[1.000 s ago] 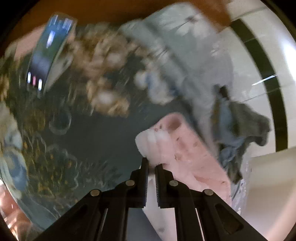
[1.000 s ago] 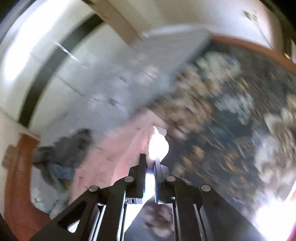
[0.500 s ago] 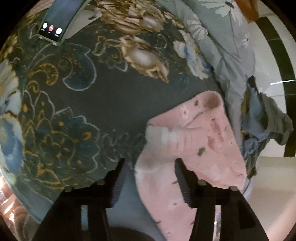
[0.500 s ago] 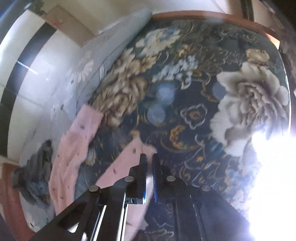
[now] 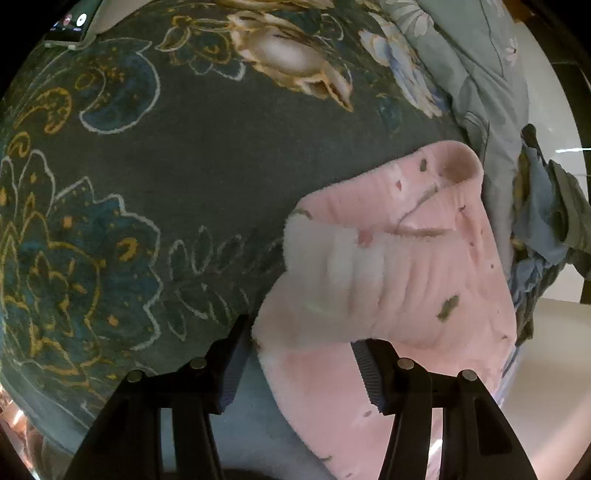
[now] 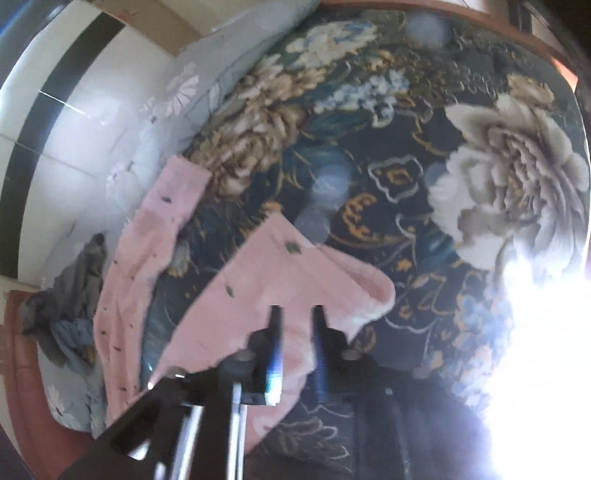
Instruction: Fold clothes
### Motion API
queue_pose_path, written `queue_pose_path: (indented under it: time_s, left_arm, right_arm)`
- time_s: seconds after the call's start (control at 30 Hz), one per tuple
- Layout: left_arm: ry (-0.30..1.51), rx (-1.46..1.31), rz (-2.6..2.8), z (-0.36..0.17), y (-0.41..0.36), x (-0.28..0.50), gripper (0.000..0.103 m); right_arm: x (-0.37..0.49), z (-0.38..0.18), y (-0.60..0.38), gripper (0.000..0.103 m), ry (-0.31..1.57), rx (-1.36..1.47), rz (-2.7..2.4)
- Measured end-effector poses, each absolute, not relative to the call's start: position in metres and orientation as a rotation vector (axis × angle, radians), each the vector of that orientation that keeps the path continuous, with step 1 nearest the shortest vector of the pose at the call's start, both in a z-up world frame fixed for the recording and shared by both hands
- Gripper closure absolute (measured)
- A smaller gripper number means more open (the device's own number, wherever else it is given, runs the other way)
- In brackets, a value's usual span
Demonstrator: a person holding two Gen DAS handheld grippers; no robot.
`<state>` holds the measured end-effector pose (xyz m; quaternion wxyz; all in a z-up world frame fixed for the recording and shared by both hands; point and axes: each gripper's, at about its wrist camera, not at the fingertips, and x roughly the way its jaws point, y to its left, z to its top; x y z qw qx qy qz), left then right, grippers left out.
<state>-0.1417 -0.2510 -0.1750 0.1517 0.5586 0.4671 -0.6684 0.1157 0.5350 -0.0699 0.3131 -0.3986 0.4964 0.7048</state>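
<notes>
Releasing looks like the step in hand: both grippers have let the pink garment [image 5: 417, 266] down onto the bed's dark floral bedspread [image 5: 184, 166] and the lay-out before a fold seems about done. Left gripper [image 5: 299, 354]: jaws stand well apart, having opened within the last second, and a fuzzy pale edge of the pink cloth lies between them, no pad pressing on it. Right gripper [image 6: 295, 317]: jaws have just been opening, a narrow gap now, pink fabric [image 6: 280, 280] under and between the tips but not pinched as far as I can tell; that view is blurred. Next move, my read: back both grippers clear without dragging the cloth, then re-grip two corners or an edge to bring one half over the other; soft fleece-like cloth will likely sag and bunch, so grab close to the edge. View differences: right wrist shows the garment's spread, two pink parts splayed with bedspread between them, plus strong glare at lower right; left wrist shows only the near bunched end with a rolled opening. Left wrist alone shows a phone [image 5: 70, 26] at the far edge. Both show a grey-blue clothes heap [image 5: 546, 225] beyond, by the pale grey daisy quilt [image 6: 173, 96].
</notes>
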Motion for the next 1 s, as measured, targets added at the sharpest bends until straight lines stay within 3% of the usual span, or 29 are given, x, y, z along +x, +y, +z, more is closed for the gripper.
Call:
queue_pose_path:
  time_s: [0.07,0.17,0.33,0.53,0.77,1.0]
  left_arm:
    - [1.329,1.592,-1.927,-0.173,-0.249,-0.141,0.048]
    - [1.330,1.575,-1.932,-0.171,-0.249,-0.138,0.065]
    - [1.383,1.563,-1.894,-0.167,-0.248,-0.132,0.066]
    - [1.366,1.557,-1.860,-0.158,-0.246,-0.132,0.065]
    - [1.351,1.533,-1.820,-0.151,-0.246,-0.130,0.063]
    - [1.316,1.550,-1.795,-0.152,-0.234,-0.130,0.063]
  right_arm:
    - [0.120,-0.081,0.534,0.064,1.330,-1.062,1.831]
    - [0.136,-0.103,0.534,0.062,1.414,-1.029,1.770]
    - [0.155,-0.121,0.539,0.061,1.529,-0.938,1.686]
    - [0.136,-0.090,0.554,0.061,1.394,-0.884,1.844]
    - [0.079,-0.099,0.599,0.060,1.281,-1.124,1.955]
    - [0.051,-0.112,0.597,0.060,1.312,-1.233,2.090]
